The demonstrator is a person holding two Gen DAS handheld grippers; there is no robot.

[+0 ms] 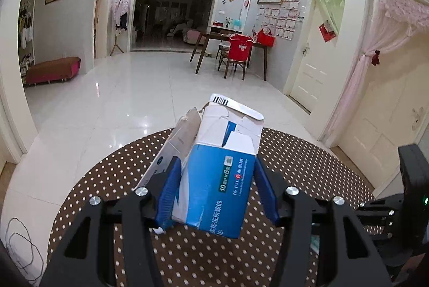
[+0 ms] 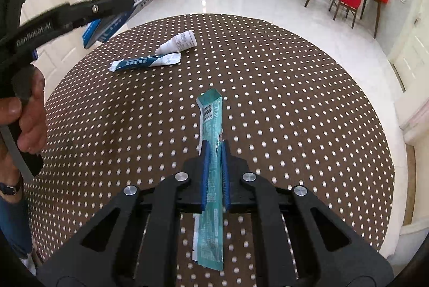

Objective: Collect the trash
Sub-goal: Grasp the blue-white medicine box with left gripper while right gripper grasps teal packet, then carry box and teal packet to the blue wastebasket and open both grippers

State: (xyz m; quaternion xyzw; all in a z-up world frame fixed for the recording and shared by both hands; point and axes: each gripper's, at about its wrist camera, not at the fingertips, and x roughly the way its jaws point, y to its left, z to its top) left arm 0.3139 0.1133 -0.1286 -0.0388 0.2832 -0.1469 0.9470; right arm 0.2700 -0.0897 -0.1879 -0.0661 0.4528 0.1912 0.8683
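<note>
Left gripper (image 1: pixel 215 175) clamps a torn blue-and-white box (image 1: pixel 214 179) printed "10×6", above the dotted tabletop (image 2: pixel 295 126). Right gripper (image 2: pixel 214 153), marked nowhere legibly, pinches a teal barcoded sachet (image 2: pixel 211 131). A white bottle (image 2: pixel 179 41) and blue wrapper (image 2: pixel 144 62) lie near the far edge.

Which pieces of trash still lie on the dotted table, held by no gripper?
Two: the small white bottle and the blue-and-white packet beside it. The torn blue box and the teal sachet are each clamped in a gripper.
</note>
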